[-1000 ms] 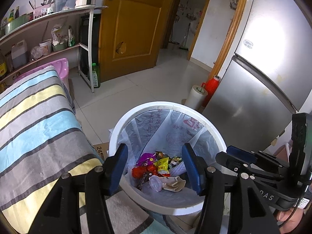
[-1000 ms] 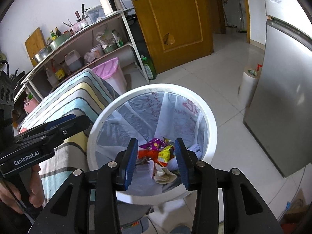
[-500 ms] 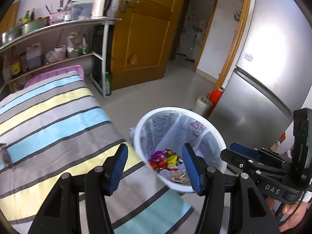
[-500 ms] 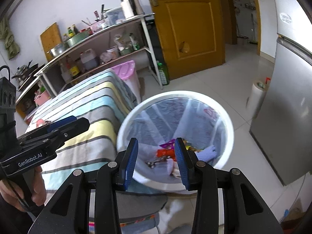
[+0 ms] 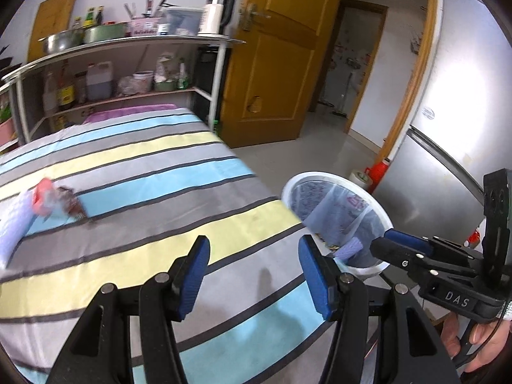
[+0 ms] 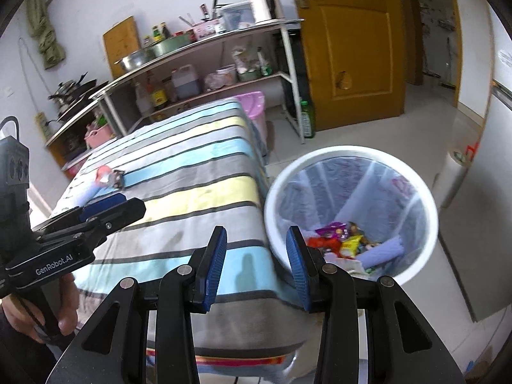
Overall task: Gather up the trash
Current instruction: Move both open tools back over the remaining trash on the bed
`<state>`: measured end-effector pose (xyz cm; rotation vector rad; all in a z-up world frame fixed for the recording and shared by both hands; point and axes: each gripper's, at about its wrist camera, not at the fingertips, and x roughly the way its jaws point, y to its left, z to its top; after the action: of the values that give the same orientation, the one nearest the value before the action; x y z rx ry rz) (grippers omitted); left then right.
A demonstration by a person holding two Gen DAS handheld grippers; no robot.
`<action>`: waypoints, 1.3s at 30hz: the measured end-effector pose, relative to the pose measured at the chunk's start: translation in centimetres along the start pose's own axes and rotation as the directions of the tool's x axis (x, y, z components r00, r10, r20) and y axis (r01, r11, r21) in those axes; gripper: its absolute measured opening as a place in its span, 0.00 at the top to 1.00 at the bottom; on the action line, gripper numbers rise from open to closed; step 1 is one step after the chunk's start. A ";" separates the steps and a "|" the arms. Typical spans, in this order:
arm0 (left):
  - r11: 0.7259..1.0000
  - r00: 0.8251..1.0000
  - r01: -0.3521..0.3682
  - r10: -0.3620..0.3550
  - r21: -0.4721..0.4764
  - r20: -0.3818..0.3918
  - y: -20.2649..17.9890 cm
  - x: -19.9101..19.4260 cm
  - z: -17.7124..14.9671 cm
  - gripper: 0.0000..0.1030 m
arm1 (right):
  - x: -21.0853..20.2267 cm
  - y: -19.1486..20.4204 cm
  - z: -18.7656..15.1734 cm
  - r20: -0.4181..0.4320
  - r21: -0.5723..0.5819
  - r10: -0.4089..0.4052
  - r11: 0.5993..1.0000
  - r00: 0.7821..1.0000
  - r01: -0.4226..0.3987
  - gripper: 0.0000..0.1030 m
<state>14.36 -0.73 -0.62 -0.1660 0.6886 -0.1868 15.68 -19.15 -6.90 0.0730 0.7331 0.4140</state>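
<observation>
A white trash bin lined with a clear bag stands on the floor beside the striped table; it holds colourful wrappers. It shows in the left wrist view too. Some trash, a pink and dark wrapper pile, lies at the table's far left, also in the right wrist view. My left gripper is open and empty above the striped cloth. My right gripper is open and empty above the table's edge, beside the bin.
The table wears a striped cloth. A metal shelf with pots and bottles stands behind it. A wooden door, a silver fridge, a paper roll and a pink box stand around.
Both grippers have drawn back from over the bin and swung left toward the table. The bin now sits to the right, and the trash on the cloth has come into view.
</observation>
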 end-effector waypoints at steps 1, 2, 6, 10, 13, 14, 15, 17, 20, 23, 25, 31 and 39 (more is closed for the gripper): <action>1.000 1.000 -0.009 0.009 -0.006 0.004 0.4 -0.4 -0.2 0.42 | 0.0 0.6 0.0 -0.003 -0.010 0.013 1.000 1.000 -0.013 0.61; 1.000 1.000 -0.018 0.018 -0.013 0.009 0.8 -0.8 -0.4 0.42 | 0.1 1.0 -0.1 -0.007 -0.015 0.023 1.000 1.000 -0.023 0.61; 0.997 0.999 -0.046 0.047 -0.056 0.016 2.6 -2.2 -1.0 0.42 | 0.7 2.8 -0.1 -0.021 -0.042 0.060 0.997 0.998 -0.061 0.61; 0.993 0.995 -0.100 0.101 -0.068 0.020 4.4 -3.5 -1.7 0.42 | 1.5 4.6 0.0 -0.034 -0.069 0.112 0.991 0.993 -0.114 0.61; 0.986 0.989 -0.143 0.146 -0.088 0.025 6.1 -4.4 -2.2 0.42 | 2.1 6.1 0.0 -0.049 -0.098 0.138 0.985 0.989 -0.143 0.61; 0.983 0.987 -0.158 0.161 -0.096 0.026 6.8 -4.8 -2.4 0.41 | 2.4 6.6 0.0 -0.057 -0.106 0.146 0.983 0.988 -0.152 0.61; 0.980 0.984 -0.172 0.175 -0.102 0.027 7.4 -5.1 -2.5 0.41 | 2.7 7.1 0.0 -0.065 -0.115 0.153 0.980 0.986 -0.160 0.61; 0.973 0.978 -0.203 0.208 -0.108 0.034 8.6 -5.7 -2.7 0.41 | 3.3 8.0 0.0 -0.079 -0.131 0.163 0.976 0.983 -0.173 0.61; 0.961 0.968 -0.241 0.248 -0.137 0.037 10.6 -6.6 -2.9 0.40 | 4.4 9.7 0.1 -0.098 -0.158 0.185 0.967 0.978 -0.198 0.61; 0.946 0.956 -0.280 0.290 -0.164 0.040 12.7 -7.5 -3.3 0.39 | 5.3 11.1 0.4 -0.110 -0.179 0.194 0.961 0.975 -0.212 0.61; 0.935 0.946 -0.309 0.321 -0.174 0.039 13.9 -7.8 -3.6 0.39 | 6.0 12.0 0.7 -0.120 -0.192 0.201 0.956 0.972 -0.221 0.61; 0.899 0.915 -0.391 0.403 -0.197 0.024 17.7 -8.9 -4.2 0.37 | 7.9 14.6 1.9 -0.136 -0.244 0.217 0.938 0.967 -0.245 0.61; 0.874 0.897 -0.436 0.442 -0.213 -0.023 21.1 -9.2 -5.2 0.36 | 11.7 18.4 3.4 -0.177 -0.314 0.223 0.910 0.959 -0.269 0.61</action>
<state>6.52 21.34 -3.40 -0.2118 0.7022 0.3295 19.42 2.57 -7.99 -0.1886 0.7827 0.7889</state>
